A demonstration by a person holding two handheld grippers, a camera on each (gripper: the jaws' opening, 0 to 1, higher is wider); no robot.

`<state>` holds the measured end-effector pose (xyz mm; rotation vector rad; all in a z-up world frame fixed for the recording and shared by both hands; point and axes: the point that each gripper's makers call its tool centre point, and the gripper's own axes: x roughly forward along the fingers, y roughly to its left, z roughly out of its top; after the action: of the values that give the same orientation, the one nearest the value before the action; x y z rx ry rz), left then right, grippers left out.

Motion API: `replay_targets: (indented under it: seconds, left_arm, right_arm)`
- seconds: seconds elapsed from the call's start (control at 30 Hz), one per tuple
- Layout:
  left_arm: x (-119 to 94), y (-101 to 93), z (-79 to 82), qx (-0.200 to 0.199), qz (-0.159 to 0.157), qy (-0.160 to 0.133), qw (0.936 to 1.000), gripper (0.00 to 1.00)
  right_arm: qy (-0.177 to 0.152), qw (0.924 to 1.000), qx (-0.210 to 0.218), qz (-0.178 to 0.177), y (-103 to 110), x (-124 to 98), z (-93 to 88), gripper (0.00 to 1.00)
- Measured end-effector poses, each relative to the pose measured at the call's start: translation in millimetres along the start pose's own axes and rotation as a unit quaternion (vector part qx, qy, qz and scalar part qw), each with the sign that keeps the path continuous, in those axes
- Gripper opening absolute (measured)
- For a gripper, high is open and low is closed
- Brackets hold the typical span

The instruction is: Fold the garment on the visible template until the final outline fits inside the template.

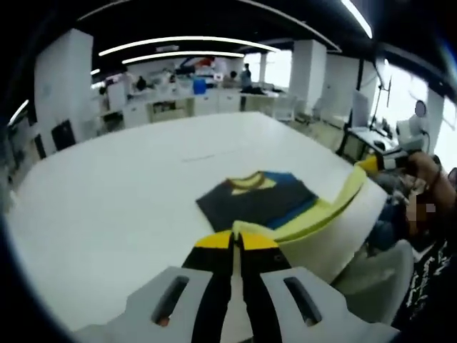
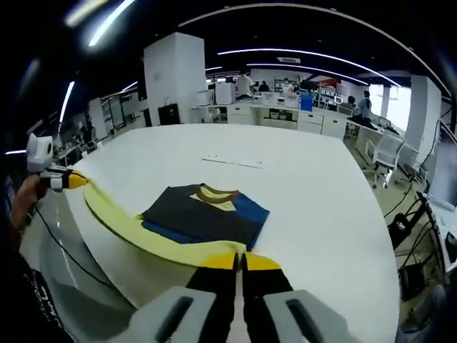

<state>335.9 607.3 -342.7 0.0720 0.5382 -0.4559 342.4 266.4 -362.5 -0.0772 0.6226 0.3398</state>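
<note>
- I'm in a large open office with white pillars, strip lights across a dark ceiling, and desks along the far side; right in front of me is a big round white table [image 1: 121, 193].
- The garment [image 1: 258, 196] lies on the table, mostly folded into a dark rectangle with a yellow collar and a blue panel showing on top.
- A pale yellow part of the garment [image 2: 136, 229] is stretched out from the folded bundle as a long band, running along the table's near edge between my two grippers.
- My left gripper [image 1: 236, 241] has its yellow-tipped jaws pressed together, pinching one end of that yellow band.
- My right gripper [image 2: 239, 260] has its jaws closed as well, clamped on the other end of the band, just beside the folded bundle.
- In the right gripper view, my left gripper appears far to the left, off the table's edge, with my hand [image 2: 25, 193] behind it.
- I cannot make out a template outline on the table.
</note>
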Motion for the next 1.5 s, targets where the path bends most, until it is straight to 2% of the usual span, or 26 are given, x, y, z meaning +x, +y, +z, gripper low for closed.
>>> replay_targets:
  seconds: [0.33, 0.5, 0.53, 0.63, 0.77, 0.83, 0.97, 1.23, 1.5]
  left_arm:
    - [24, 19.0, 25.8, 0.023, 0.018, -0.022, 0.9993, 0.00]
    - [36, 30.0, 37.9, 0.020, 0.026, -0.037, 0.9988, 0.00]
    - [40, 32.2, 42.3, 0.030, 0.026, -0.043, 0.9983, 0.00]
    - [48, 39.3, 47.3, 0.048, 0.045, -0.038, 0.9971, 0.00]
    - [61, 42.8, 57.7, 0.051, 0.047, -0.050, 0.9964, 0.00]
    - [67, 45.2, 59.9, 0.055, 0.049, -0.047, 0.9962, 0.00]
    - [80, 54.4, 69.2, 0.064, 0.065, -0.056, 0.9943, 0.00]
    - [100, 66.0, 83.1, 0.065, 0.073, -0.071, 0.9927, 0.00]
    - [131, 82.1, 90.7, 0.056, 0.077, -0.080, 0.9922, 0.00]
  right_arm:
    - [-0.012, 0.9995, -0.028, 0.005, -10, 31, 38.7, 0.00]
    - [-0.019, 0.9991, -0.035, 0.011, -14, 48, 55.7, 0.00]
    - [-0.022, 0.9991, -0.034, 0.012, -15, 50, 58.1, 0.00]
    - [-0.030, 0.9990, -0.028, 0.018, -19, 59, 66.2, 0.00]
    - [-0.034, 0.9990, -0.026, 0.015, -26, 69, 72.6, 0.00]
    - [-0.036, 0.9989, -0.026, 0.013, -28, 73, 75.5, 0.00]
    - [-0.043, 0.9987, -0.024, 0.011, -34, 83, 82.8, 0.00]
    - [-0.054, 0.9982, -0.025, 0.010, -47, 105, 103.9, 0.00]
    - [-0.045, 0.9987, -0.023, 0.000, -61, 132, 105.4, 0.00]
